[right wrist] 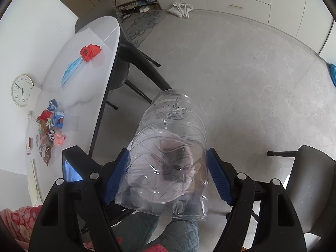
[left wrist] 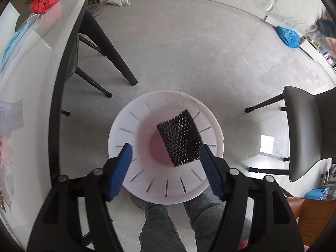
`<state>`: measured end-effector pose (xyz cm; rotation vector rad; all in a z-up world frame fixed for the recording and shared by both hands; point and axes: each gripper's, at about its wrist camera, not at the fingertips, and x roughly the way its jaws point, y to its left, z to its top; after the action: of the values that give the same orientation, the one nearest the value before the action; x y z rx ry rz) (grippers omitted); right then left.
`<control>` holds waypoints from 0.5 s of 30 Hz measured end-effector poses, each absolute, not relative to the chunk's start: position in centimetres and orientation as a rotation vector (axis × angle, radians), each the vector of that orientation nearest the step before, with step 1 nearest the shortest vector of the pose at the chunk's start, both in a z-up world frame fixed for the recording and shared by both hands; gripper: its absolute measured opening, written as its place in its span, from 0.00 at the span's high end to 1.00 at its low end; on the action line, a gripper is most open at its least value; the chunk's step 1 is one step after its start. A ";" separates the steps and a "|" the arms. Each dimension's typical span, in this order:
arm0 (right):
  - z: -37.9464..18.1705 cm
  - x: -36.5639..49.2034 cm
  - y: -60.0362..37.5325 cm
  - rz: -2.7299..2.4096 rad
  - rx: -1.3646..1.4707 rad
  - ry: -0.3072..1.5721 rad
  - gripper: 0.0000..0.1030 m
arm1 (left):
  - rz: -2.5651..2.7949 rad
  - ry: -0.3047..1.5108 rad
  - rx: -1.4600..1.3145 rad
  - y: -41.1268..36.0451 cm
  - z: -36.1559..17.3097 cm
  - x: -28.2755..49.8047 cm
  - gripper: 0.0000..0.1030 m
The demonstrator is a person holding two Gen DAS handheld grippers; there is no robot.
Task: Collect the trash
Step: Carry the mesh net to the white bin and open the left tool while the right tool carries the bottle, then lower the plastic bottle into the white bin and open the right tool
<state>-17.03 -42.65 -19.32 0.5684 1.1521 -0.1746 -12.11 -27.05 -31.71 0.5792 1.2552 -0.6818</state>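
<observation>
One clear plastic bottle (right wrist: 168, 153) clamped between blue pads (right wrist: 115, 180) of right gripper (right wrist: 168, 178), long axis pointing forward away from camera, base far; near end cut off behind fingers, contents blurred. Left gripper (left wrist: 166, 166) spread wide, grasping nothing, hovering over one white slotted bin (left wrist: 130, 126) on floor; one black mesh piece (left wrist: 179, 138) inside, pinkish bottom hazy. On white table (right wrist: 98, 63) at left: one red crumpled wad (right wrist: 90, 51), one blue face mask (right wrist: 70, 71), wrapper pile (right wrist: 50, 126) hard to count.
</observation>
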 end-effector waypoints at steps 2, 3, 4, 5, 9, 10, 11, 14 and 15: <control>-19.6 -17.0 -42.8 -0.166 0.561 1.155 0.27 | -0.704 1.252 0.560 -27.2 -30.7 -12.2 0.36; -19.7 -16.9 -42.7 -0.164 0.556 1.159 0.27 | -0.711 1.243 0.548 -27.1 -29.8 -12.3 0.36; -19.7 -16.9 -42.6 -0.162 0.553 1.161 0.27 | -0.716 1.225 0.531 -27.0 -28.7 -12.3 0.34; -19.8 -16.9 -42.5 -0.157 0.549 1.163 0.27 | -0.724 1.208 0.510 -26.6 -27.3 -12.2 0.31; -20.5 -16.8 -41.4 -0.125 0.526 1.183 0.27 | -0.727 1.114 0.415 -23.7 -20.8 -11.7 0.18; -20.9 -16.7 -41.1 -0.113 0.519 1.191 0.27 | -0.716 1.086 0.392 -22.7 -18.9 -11.5 0.17; -21.4 -16.6 -40.6 -0.098 0.511 1.201 0.27 | -0.698 1.059 0.373 -21.6 -17.2 -11.2 0.13; -24.0 -16.1 -38.8 -0.052 0.499 1.242 0.27 | -0.639 1.018 0.324 -18.7 -13.9 -10.2 0.10; -25.5 -15.8 -38.1 -0.035 0.501 1.264 0.27 | -0.614 1.015 0.304 -17.5 -13.1 -9.8 0.10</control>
<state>-15.83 -38.07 -25.47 0.5008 1.2643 -0.0352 -9.82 -17.47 -13.06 0.3035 1.0154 -0.6138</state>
